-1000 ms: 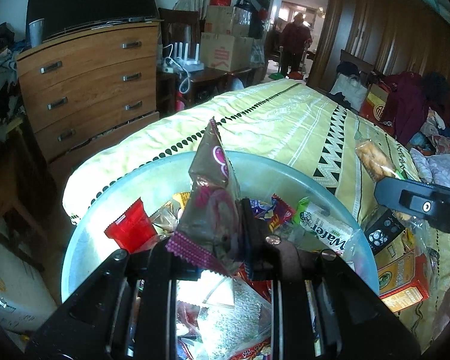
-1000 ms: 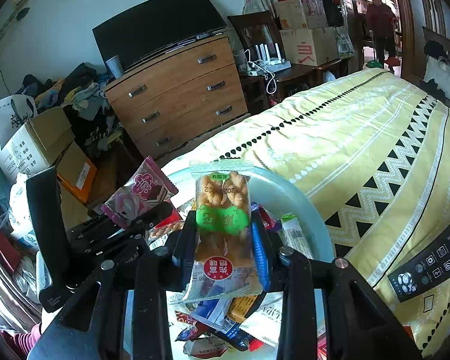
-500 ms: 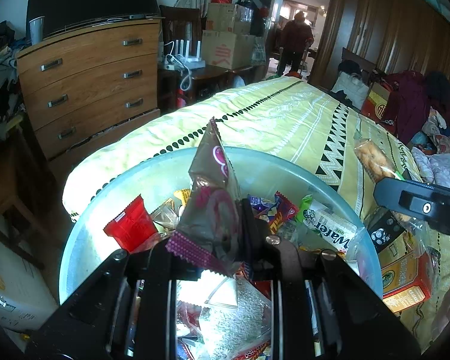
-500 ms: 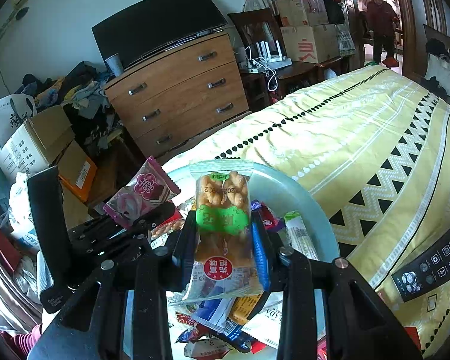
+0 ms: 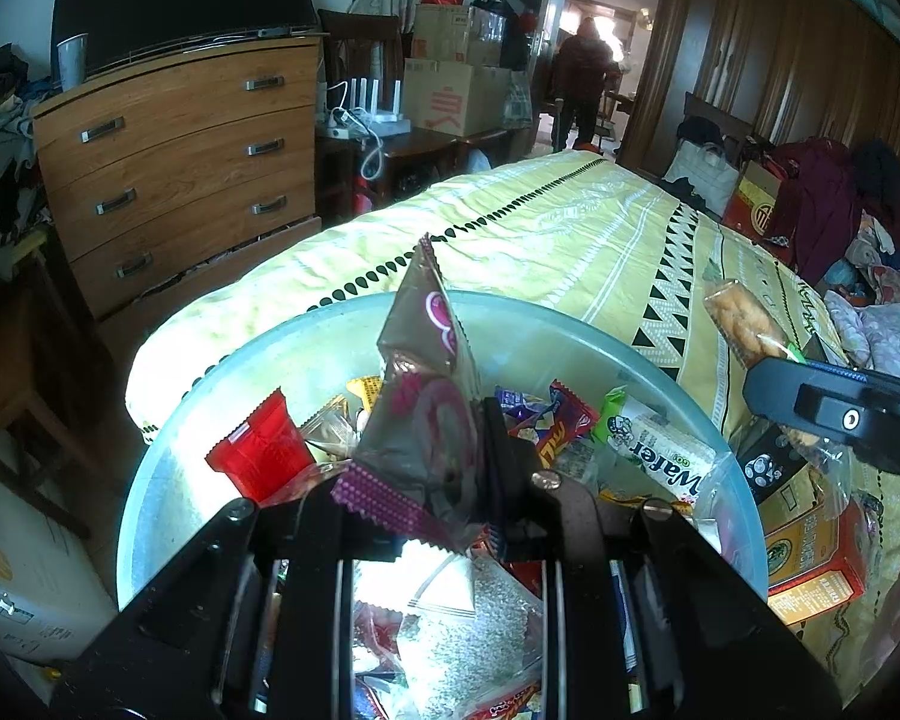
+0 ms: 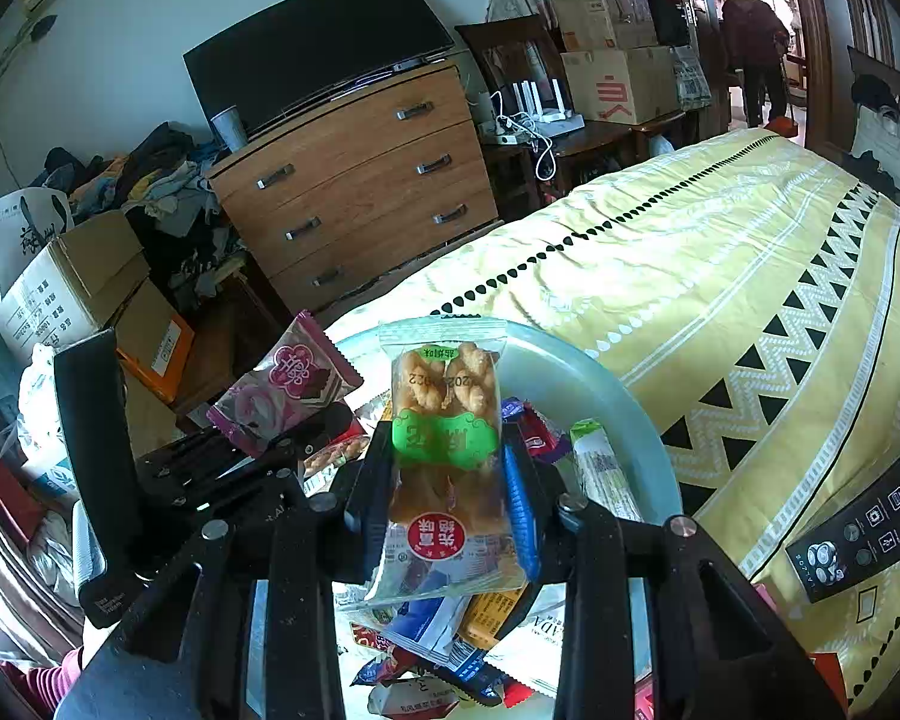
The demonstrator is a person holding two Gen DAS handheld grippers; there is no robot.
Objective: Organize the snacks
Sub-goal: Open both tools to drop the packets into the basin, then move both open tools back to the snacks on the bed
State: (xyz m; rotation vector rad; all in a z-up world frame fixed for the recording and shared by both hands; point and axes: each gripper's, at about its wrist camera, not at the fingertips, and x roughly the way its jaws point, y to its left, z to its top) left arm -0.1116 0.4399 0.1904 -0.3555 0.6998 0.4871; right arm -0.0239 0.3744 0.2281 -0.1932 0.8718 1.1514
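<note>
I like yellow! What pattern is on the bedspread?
Black triangles and dots on the yellow bedspread; right wrist view.

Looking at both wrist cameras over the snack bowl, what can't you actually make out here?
- Bowl bottom and near rim: hidden in both views by piled snacks and the gripper bodies.
- Pink packet in the left gripper: seen edge-on in the left wrist view, its print unreadable.
- Twist-biscuit packet in the right gripper: its lower end is covered by the fingers.
- Remote: cut off by the right wrist view's edge.
</note>
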